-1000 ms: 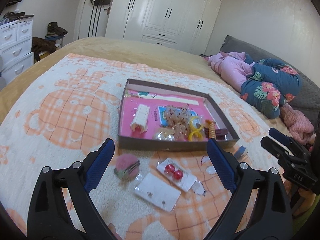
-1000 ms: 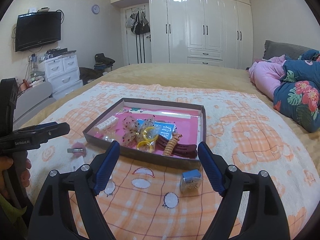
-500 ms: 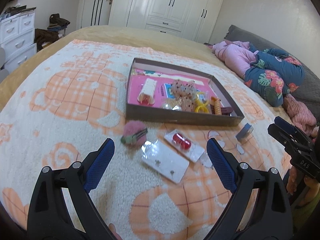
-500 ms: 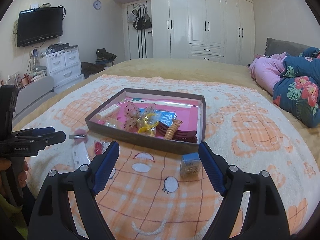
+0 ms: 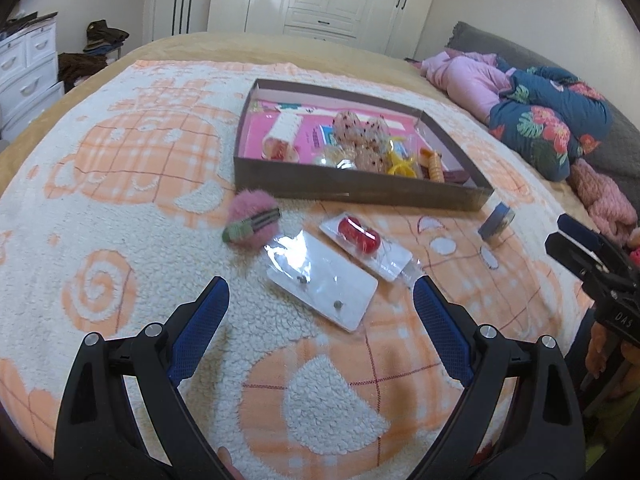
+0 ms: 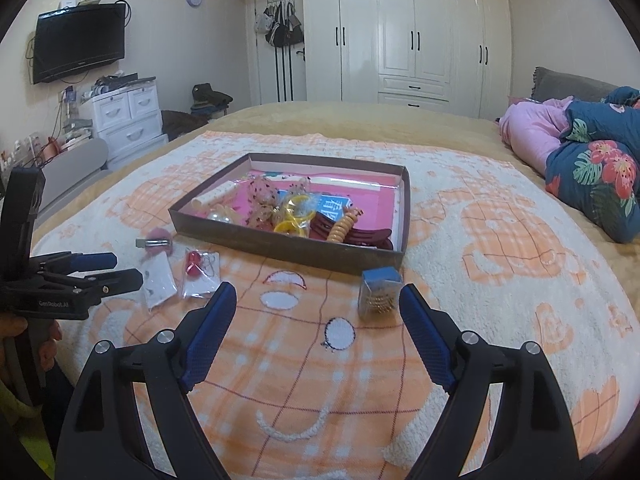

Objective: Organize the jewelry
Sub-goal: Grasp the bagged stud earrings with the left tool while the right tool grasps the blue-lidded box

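Left tongs (image 5: 320, 312) wide apart, empty; right tongs (image 6: 316, 312) wide apart, empty.

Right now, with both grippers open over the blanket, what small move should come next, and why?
Probably lower the left gripper onto the white earring card and close on it. That card lies flat on the blanket just ahead of its open jaws, outside the brown tray, as do the red-bead packet and the pink fluffy clip. The right gripper hangs open near the small blue box.
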The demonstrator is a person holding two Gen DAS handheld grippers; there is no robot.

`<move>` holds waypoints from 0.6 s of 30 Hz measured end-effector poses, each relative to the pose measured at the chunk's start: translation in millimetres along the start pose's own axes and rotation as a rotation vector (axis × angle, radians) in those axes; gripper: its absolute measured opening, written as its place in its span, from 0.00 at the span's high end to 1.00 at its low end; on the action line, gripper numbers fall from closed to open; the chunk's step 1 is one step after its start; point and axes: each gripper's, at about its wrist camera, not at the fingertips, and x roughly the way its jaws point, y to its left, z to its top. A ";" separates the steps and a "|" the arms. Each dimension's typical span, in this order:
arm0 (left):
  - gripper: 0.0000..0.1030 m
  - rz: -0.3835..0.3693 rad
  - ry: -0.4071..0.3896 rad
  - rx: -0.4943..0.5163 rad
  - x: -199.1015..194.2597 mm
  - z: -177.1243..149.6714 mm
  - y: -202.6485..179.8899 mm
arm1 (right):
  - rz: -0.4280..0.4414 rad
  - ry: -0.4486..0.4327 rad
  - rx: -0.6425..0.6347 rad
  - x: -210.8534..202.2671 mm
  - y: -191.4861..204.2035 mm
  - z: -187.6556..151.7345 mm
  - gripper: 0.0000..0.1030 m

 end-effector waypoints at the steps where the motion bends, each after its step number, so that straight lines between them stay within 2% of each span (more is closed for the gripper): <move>1: 0.18 0.001 0.004 0.002 1.7 -0.7 0.1 | -0.003 0.001 0.002 0.9 -1.0 -0.6 0.21; 18: 0.18 0.048 0.042 0.115 27.9 -4.9 -7.6 | -0.037 0.054 0.037 21.5 -17.8 -10.7 0.20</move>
